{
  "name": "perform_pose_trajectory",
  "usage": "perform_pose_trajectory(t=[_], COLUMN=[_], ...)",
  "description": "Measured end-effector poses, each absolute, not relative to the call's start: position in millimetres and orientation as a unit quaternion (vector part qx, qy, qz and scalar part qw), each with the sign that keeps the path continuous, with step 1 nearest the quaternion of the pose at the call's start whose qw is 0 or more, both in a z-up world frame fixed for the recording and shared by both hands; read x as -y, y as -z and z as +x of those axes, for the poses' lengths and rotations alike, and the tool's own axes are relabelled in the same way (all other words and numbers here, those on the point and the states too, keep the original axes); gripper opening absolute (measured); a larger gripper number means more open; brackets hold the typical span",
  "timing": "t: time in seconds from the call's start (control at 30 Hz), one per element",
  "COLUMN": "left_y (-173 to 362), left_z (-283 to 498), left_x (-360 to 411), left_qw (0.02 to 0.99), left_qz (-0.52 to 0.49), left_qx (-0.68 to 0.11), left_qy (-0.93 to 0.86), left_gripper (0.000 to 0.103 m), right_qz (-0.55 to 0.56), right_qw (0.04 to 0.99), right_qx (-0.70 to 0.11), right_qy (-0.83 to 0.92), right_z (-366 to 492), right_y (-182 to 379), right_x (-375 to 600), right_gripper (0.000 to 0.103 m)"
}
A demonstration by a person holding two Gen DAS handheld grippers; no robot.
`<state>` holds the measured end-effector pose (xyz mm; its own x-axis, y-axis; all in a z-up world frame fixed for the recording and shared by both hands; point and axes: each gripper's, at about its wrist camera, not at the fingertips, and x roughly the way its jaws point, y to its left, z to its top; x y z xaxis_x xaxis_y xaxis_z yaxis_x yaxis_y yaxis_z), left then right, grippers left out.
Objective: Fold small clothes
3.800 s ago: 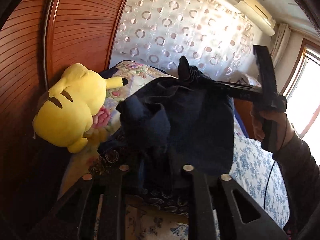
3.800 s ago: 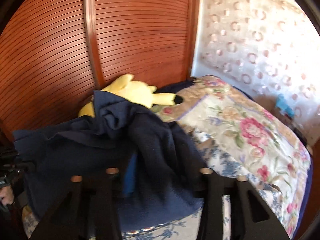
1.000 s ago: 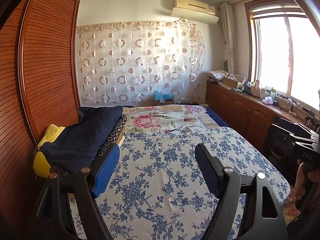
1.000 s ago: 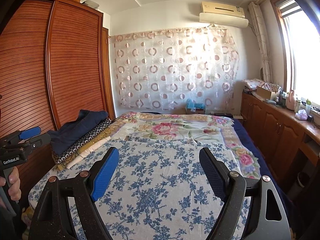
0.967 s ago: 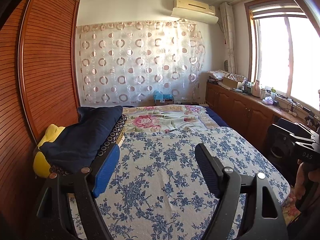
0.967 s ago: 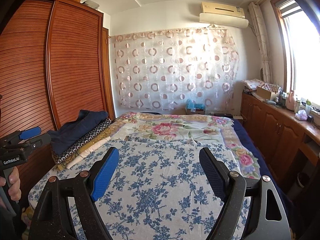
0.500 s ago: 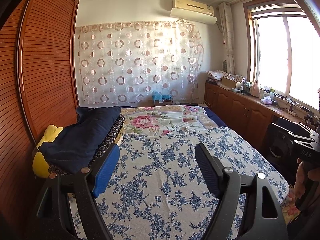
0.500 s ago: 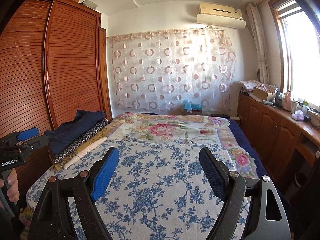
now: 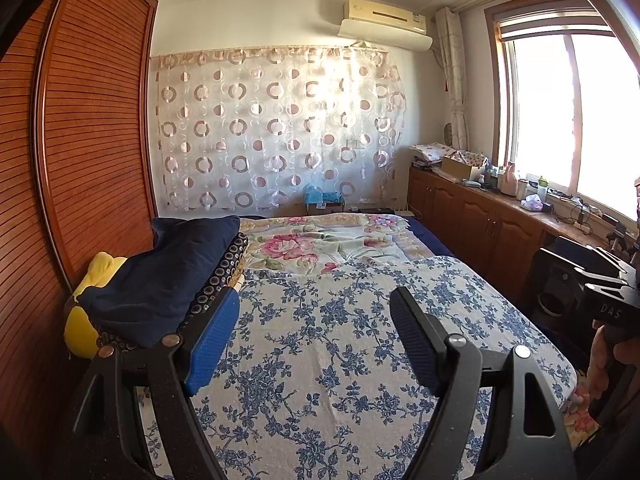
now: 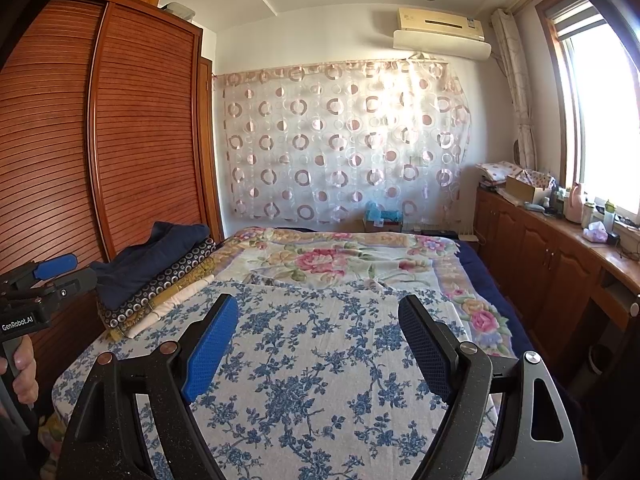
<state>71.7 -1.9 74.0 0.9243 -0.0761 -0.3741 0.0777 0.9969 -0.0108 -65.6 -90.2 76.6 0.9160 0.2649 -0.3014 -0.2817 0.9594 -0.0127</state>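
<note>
A folded dark navy garment (image 9: 168, 276) lies on top of a stack of folded clothes (image 10: 160, 284) at the bed's left edge, beside the wardrobe. My left gripper (image 9: 314, 336) is open and empty, held above the blue floral bedspread (image 9: 340, 360), to the right of the stack. My right gripper (image 10: 316, 344) is open and empty above the same bedspread (image 10: 312, 380). The left gripper also shows at the left edge of the right wrist view (image 10: 44, 276).
A yellow plush toy (image 9: 86, 312) lies under and behind the stack. A brown slatted wardrobe (image 10: 100, 140) runs along the left. A pink floral blanket (image 10: 340, 260) covers the far bed. Wooden cabinets (image 10: 560, 264) with clutter stand on the right under the window.
Seconds ago both grippers held the navy garment at the stack; now both are open, empty and drawn back over the bed. Over the last second both views tilted slightly.
</note>
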Motion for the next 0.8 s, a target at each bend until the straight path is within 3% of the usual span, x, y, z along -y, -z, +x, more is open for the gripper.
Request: perform_pose_trajectory(t=[0.8], left_y=[-81.1], left_z=[70.0], left_x=[2.8], left_qw=[0.981], left_qz=[0.002], left_qx=[-0.189], left_qy=[0.042], left_gripper=[0.078], right_qz=[-0.027], right_qw=[0.978], right_qx=[-0.148], right_qy=[-0.142], right_z=[-66.1], right_y=[-75.4], right_x=[92.5], right_gripper=[0.084])
